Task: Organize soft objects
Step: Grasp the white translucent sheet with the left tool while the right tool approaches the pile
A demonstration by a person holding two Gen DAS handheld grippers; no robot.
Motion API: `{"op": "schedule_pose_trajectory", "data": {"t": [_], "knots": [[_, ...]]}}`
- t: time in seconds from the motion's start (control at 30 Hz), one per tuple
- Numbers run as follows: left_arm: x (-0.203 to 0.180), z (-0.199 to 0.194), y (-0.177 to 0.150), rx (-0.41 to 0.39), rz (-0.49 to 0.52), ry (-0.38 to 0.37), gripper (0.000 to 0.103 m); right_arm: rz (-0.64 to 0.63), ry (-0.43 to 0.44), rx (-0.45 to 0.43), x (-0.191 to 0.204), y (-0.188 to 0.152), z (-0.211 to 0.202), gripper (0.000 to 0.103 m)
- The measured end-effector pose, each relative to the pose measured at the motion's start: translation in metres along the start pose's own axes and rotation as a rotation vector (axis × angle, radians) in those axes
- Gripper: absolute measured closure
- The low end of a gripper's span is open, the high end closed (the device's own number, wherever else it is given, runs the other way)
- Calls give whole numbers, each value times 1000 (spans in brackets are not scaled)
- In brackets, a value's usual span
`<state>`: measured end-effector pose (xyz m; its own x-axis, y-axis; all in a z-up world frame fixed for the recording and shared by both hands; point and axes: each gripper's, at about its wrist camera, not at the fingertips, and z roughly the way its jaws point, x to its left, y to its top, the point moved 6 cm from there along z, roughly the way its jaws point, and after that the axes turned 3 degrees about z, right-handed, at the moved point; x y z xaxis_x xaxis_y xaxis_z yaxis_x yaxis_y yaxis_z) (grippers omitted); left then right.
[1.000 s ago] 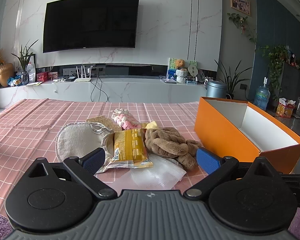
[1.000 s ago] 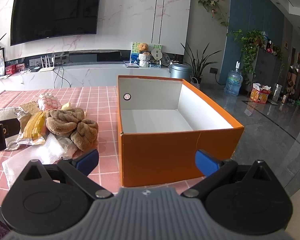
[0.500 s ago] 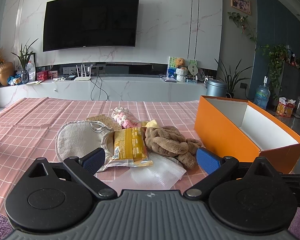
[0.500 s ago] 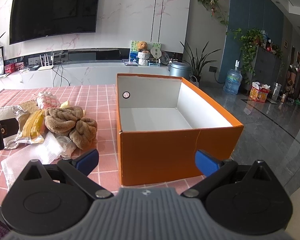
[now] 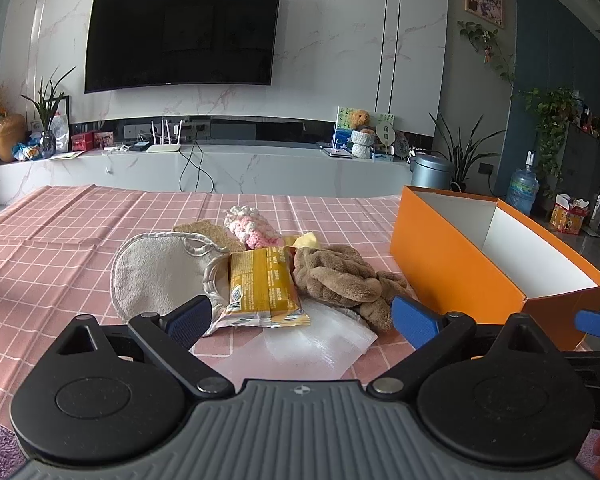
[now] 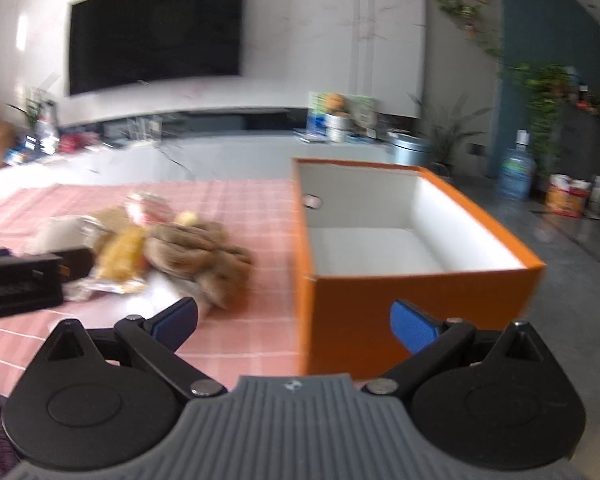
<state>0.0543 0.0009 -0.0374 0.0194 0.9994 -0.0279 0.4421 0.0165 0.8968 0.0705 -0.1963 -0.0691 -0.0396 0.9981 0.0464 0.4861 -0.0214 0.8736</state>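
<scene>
Soft objects (image 5: 260, 276) sit heaped on the bench (image 5: 60, 232) beside the orange box (image 5: 452, 268); only the right view, blurred, shows its bare white floor. Left gripper (image 5: 300, 316) and right gripper (image 6: 294, 320) both hover with fingers spread wide, gripping nothing.

Brown plush toy (image 5: 336, 276) on pink checked tablecloth (image 5: 60, 232), right of yellow snack packet (image 5: 262, 286), left of open orange cardboard box (image 5: 452, 268).

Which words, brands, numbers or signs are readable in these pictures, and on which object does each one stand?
None can be read with certainty.
Yellow snack packet: dark print, too small to read.
TV: small mark on the lower edge, illegible.
Round white sign on the shelf: one character, too small.
Right wrist view: blurred by motion.
</scene>
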Motion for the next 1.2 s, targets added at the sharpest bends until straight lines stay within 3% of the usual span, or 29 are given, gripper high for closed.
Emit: {"op": "schedule_pose_trajectory", "data": {"t": [0.23,0.3,0.53,0.73,0.93,1.07,1.2], "knots": [[22,6,-2,44,-58,3,0,-101,98,20,35,1,7,3],[27,10,-4,74,-74,-14,6,-130,127,21,45,0,9,6],[38,20,-10,136,-80,-53,18,-190,178,85,67,-4,32,29],[51,35,-18,196,-89,-88,18,-238,188,137,79,-7,57,49],[61,53,-24,238,-90,-103,13,-275,202,161,95,-9,81,57],[66,68,-28,260,-68,-114,13,-296,208,184,104,-11,98,72],[72,82,-36,296,-82,-114,13,-297,207,218,106,-17,113,79]]}}
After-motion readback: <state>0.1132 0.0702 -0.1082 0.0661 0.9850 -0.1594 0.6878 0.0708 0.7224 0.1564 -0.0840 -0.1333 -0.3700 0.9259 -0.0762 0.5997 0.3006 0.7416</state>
